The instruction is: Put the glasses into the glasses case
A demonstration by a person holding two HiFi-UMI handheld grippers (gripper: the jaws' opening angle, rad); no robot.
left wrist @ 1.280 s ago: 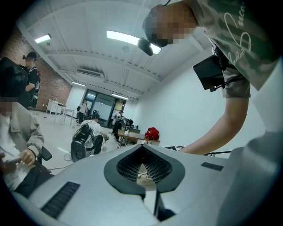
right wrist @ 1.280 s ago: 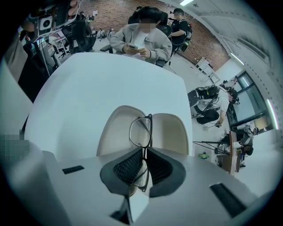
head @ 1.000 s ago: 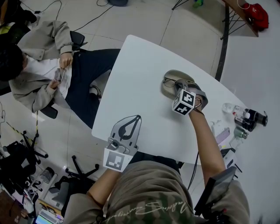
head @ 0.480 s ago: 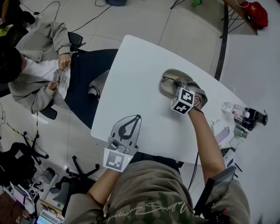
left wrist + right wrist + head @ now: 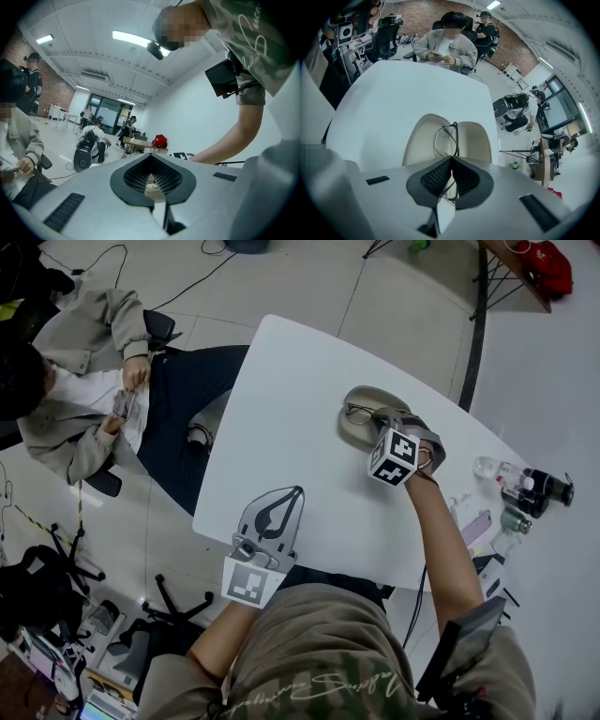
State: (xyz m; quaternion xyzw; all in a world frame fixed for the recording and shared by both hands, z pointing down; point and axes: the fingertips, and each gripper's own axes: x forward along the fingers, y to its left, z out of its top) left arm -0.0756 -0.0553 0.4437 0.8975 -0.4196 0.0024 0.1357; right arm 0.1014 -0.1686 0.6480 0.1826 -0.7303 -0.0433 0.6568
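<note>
An open beige glasses case [image 5: 354,427] lies on the white table [image 5: 291,418], its two halves spread in the right gripper view [image 5: 417,140]. Dark thin-framed glasses [image 5: 446,138] hang over the case's middle, one lens above the hinge; in the head view the glasses [image 5: 361,412] show at the case's far side. My right gripper [image 5: 389,423] is shut on the glasses' near end [image 5: 451,161]. My left gripper [image 5: 292,493] rests at the table's near edge, far from the case, shut with nothing in it [image 5: 151,159].
Bottles [image 5: 525,488] and small items [image 5: 473,531] stand on the table's right end. A seated person [image 5: 84,381] looking at a phone is off the table's left side, also visible beyond the table's far edge in the right gripper view [image 5: 443,44].
The head camera has drifted slightly, so the table sits a little further left. Both grippers and the glasses keep their places.
</note>
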